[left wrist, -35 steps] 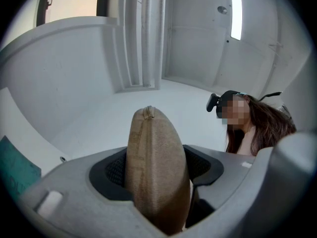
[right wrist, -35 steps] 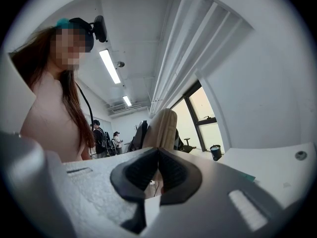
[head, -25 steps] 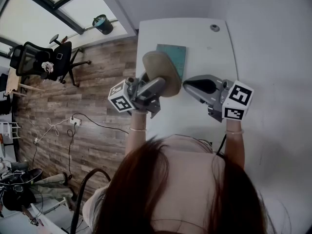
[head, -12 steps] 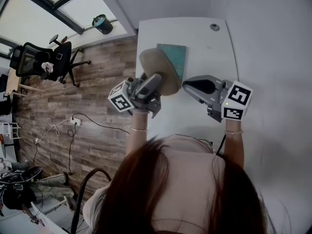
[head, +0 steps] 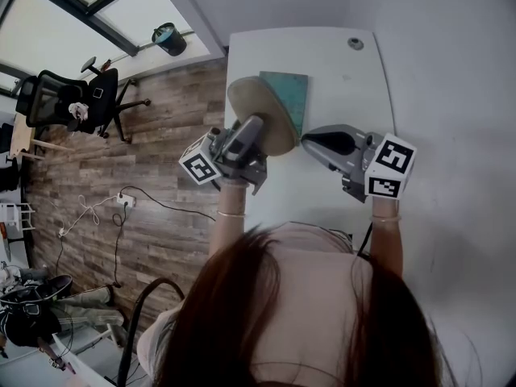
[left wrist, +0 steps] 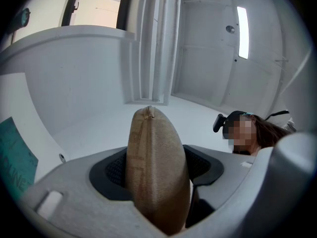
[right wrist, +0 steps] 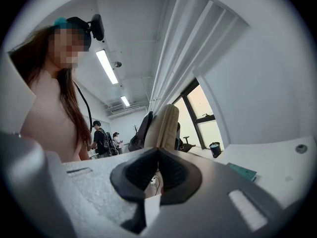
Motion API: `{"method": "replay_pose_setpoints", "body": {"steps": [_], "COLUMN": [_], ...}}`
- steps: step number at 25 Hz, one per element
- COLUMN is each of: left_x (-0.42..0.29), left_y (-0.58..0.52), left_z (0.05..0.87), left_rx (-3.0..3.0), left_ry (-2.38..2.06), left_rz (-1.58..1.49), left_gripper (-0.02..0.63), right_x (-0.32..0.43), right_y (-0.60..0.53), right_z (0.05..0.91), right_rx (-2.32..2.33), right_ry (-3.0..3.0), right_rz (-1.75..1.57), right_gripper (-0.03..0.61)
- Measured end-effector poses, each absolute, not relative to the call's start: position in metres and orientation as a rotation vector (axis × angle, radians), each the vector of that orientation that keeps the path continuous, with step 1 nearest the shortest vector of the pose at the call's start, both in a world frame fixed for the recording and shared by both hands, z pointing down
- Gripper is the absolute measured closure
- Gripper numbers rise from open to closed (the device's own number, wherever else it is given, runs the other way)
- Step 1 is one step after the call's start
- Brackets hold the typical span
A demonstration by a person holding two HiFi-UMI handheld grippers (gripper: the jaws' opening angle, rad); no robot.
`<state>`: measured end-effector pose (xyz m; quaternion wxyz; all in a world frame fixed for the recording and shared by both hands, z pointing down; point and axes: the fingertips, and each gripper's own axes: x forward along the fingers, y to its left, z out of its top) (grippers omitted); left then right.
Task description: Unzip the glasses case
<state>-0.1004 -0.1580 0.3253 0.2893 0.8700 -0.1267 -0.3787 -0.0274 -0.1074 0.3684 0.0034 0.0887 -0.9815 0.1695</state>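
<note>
A tan oval glasses case is held up over the white table, and my left gripper is shut on its near end. In the left gripper view the case stands on edge between the two dark pads of the left gripper, its seam facing the camera. My right gripper hovers just right of the case with its jaws pressed together. In the right gripper view the case rises right behind the right gripper. Whether a zipper pull sits between those pads does not show.
A teal flat book lies on the table under the case. A small round grommet sits near the table's far edge. Left of the table is wood floor with an office chair, a bin and cables.
My left gripper has turned and carried the case a little farther away and to the left, widening the gap to the right gripper. The right gripper has barely moved.
</note>
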Motion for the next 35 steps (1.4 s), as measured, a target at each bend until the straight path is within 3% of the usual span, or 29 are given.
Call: {"method": "replay_pose_setpoints", "body": {"steps": [35], "left_x": [-0.112], "left_y": [-0.186], "left_z": [0.328], "left_rx": [1.946], "left_ry": [-0.464], "left_rz": [-1.216], "left_gripper": [0.296], "right_x": [-0.028], "right_y": [-0.111], "right_z": [0.373], "right_rx": [0.304], "right_ry": [-3.069], "right_rz": [0.597], "right_gripper": [0.574]}}
